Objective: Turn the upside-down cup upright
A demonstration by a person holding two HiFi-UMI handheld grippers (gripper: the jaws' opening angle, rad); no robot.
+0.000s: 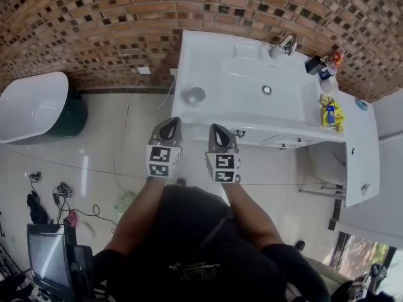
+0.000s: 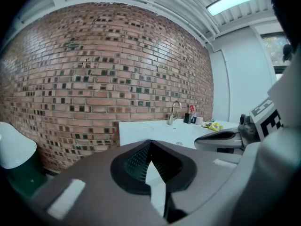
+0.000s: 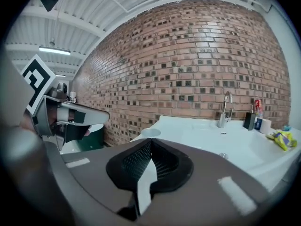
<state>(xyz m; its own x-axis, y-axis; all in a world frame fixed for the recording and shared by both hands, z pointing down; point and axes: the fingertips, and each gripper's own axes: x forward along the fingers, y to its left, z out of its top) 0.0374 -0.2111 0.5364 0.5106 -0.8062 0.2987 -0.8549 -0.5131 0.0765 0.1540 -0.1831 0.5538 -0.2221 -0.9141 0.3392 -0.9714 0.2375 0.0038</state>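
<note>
I hold the left gripper and right gripper short of the white surface, both jaws clenched on nothing; the cup stands at its near left corner

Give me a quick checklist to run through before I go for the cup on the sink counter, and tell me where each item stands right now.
1. Cup located: ok. The cup stands near the left edge of the counter.
2. Cup's orientation: cannot tell whether mouth or base is on top.
3. Left gripper ready to grasp: not ok. Its jaws are together with nothing between them.
4. Right gripper ready to grasp: not ok. Its jaws are together and empty.
5. Space around the cup: ok. The yellow packet lies at the counter's far right end.
6. Grippers at the cup: not ok. Both are short of the counter.
</note>
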